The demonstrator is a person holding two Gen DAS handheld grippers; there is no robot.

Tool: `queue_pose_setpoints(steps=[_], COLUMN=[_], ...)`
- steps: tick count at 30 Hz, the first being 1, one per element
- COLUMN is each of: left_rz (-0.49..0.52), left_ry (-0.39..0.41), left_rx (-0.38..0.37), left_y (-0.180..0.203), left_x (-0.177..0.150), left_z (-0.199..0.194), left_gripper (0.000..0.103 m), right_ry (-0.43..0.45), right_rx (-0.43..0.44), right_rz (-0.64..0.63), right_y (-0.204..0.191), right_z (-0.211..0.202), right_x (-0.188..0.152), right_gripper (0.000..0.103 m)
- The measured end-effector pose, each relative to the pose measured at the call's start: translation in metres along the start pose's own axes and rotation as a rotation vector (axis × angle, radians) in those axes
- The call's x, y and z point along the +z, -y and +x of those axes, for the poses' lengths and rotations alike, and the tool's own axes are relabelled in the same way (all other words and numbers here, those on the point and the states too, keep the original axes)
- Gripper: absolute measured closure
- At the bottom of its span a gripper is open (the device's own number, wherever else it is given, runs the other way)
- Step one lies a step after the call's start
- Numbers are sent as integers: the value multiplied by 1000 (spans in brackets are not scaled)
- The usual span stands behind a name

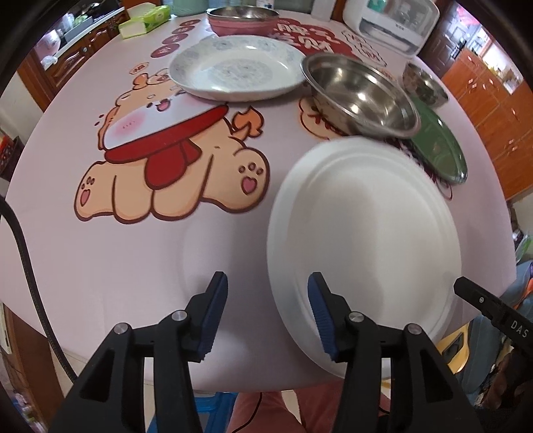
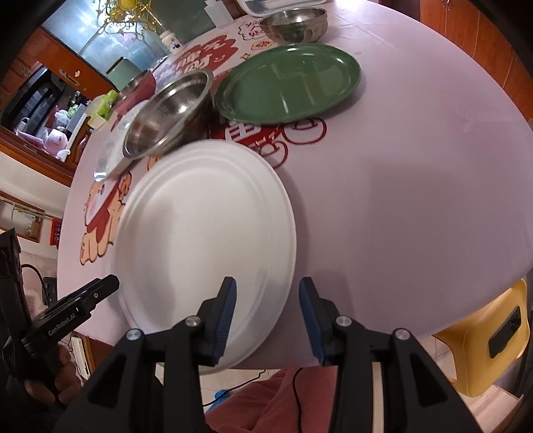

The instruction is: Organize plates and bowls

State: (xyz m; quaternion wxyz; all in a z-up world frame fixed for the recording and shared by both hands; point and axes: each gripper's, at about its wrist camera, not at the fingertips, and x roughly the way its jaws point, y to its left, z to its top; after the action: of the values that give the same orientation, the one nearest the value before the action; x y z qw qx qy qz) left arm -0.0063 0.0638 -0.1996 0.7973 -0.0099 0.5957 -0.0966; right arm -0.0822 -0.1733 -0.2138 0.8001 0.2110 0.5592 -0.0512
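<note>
A plain white plate lies at the table's near edge; it also shows in the right wrist view. My left gripper is open, its right finger over the plate's near rim. My right gripper is open, with the plate's near right rim between its fingers. A steel bowl stands beyond the plate, also in the right wrist view. A green divided plate lies to its right. A patterned white plate lies further left.
A pink bowl with a steel inside and a small steel bowl stand at the back. A white appliance and a green tissue pack sit at the far edge. A yellow stool is beside the table.
</note>
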Motion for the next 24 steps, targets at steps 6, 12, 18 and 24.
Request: queue_pose_setpoints(steps=[6,12,18,24], left_rz=[-54,-87,-73,-20], left_ry=[34,81,115,126], left_rx=[-2,30,37,11], left_y=[-13,-24,-32,-43], left_x=[18,41,61,86], left_z=[-14,-25,-34,-36], left_gripper=[48,41,40,39], right_ry=[-4,12,13,52], right_rx=[40,105,132,123], right_rz=[-40,-88,-114,-97], right_y=[-5,-17,-33,-51], right_z=[-2,-1,1,-2], right_x=[20,42,49,51], right_gripper=[59,51,51,51])
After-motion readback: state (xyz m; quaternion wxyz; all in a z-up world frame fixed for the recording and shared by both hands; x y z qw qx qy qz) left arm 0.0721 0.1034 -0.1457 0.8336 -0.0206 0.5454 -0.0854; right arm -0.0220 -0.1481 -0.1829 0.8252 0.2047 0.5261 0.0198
